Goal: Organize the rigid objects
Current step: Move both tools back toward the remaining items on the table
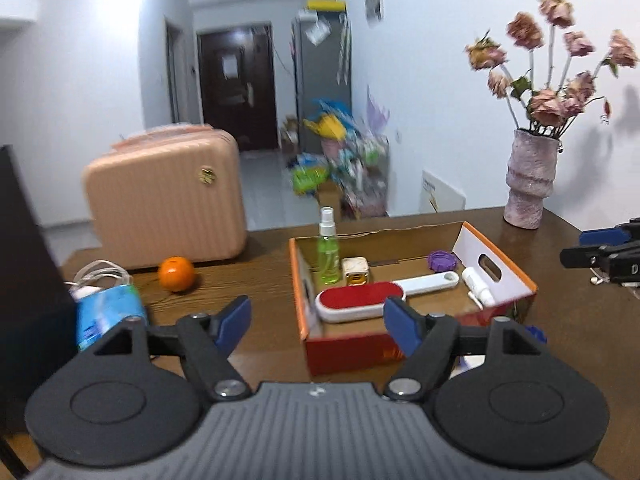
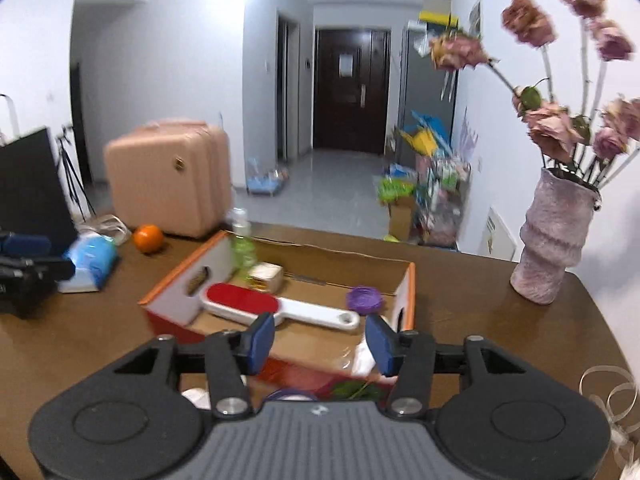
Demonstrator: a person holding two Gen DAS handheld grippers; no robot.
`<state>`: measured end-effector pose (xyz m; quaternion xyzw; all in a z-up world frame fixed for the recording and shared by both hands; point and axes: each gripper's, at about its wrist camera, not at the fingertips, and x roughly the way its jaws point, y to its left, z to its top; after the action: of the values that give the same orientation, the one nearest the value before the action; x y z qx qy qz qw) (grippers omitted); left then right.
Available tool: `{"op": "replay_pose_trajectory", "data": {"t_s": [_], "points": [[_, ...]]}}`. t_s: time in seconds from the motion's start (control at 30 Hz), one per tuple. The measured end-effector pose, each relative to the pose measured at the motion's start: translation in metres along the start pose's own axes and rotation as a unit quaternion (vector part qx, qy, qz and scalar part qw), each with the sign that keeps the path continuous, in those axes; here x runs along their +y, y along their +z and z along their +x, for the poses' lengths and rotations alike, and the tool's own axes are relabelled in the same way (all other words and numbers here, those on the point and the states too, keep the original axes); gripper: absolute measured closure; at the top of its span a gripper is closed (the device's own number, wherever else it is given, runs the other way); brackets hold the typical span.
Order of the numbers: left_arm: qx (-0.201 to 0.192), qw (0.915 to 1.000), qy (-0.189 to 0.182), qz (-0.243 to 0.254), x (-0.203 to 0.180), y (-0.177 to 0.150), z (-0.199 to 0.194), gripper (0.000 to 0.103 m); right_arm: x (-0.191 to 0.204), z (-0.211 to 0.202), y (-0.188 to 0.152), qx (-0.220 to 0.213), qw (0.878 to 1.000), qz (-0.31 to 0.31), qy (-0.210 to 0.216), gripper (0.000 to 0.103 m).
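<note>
In the left wrist view, the left tool (image 1: 318, 322) fills the lower part of the frame with its blue-padded fingers spread wide and nothing between them. Just beyond it, in the centre of the frame, an open cardboard box (image 1: 299, 280) with orange edges sits on the brown wooden counter (image 1: 256, 280). Inside the box lie a red and white brush (image 1: 360, 300) with a long white handle, a green spray bottle (image 1: 329, 254) standing upright at the back left corner, a small cream-coloured cube (image 1: 356, 271) beside the bottle, a purple cap (image 1: 442, 260) toward the back right, and a white tube (image 1: 477, 286) leaning near the right wall.

Left of the box, an orange (image 1: 176, 273) rests on the counter, with a blue tissue pack (image 1: 108, 314) lower left and a pink suitcase (image 1: 164, 208) behind it. A rough pink vase (image 1: 530, 182) with dried roses stands at the upper right. The right tool (image 1: 600, 256) shows at the right edge of this frame, well apart from the box.

In the right wrist view, the right tool (image 2: 320, 342) sits at the lower centre, fingers parted and holding nothing, hovering at the near edge of the box (image 2: 180, 280). The brush (image 2: 248, 302) lies just ahead of its left finger, the purple cap (image 2: 364, 299) ahead of its right finger. The vase (image 2: 554, 240) stands at the right.
</note>
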<state>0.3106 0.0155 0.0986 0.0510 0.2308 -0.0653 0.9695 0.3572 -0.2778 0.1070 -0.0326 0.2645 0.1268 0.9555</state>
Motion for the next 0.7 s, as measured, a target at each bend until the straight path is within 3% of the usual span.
{"op": "replay_pose_trajectory", "data": {"t_s": [0.27,0.43,0.57,0.7], "points": [[-0.062,0.9972,0.014,-0.039,-0.002,-0.107,-0.092,0.015,0.051,-0.089,-0.095,-0.09,0.995,0.037,0.016,0.037],[-0.051,0.9971,0.039,-0.041,-0.009,-0.168,-0.122,0.015,0.077,-0.118,-0.159,-0.097,0.991,0.066,0.062,0.03],[-0.041,0.9976,0.053,-0.018,-0.013,-0.187,-0.129,0.013,0.098,-0.123,-0.194,-0.078,0.995,0.04,0.044,0.03],[-0.042,0.9978,0.048,-0.017,-0.014,-0.183,-0.122,0.013,0.098,-0.121,-0.201,-0.068,0.996,0.047,0.032,0.03]]}}
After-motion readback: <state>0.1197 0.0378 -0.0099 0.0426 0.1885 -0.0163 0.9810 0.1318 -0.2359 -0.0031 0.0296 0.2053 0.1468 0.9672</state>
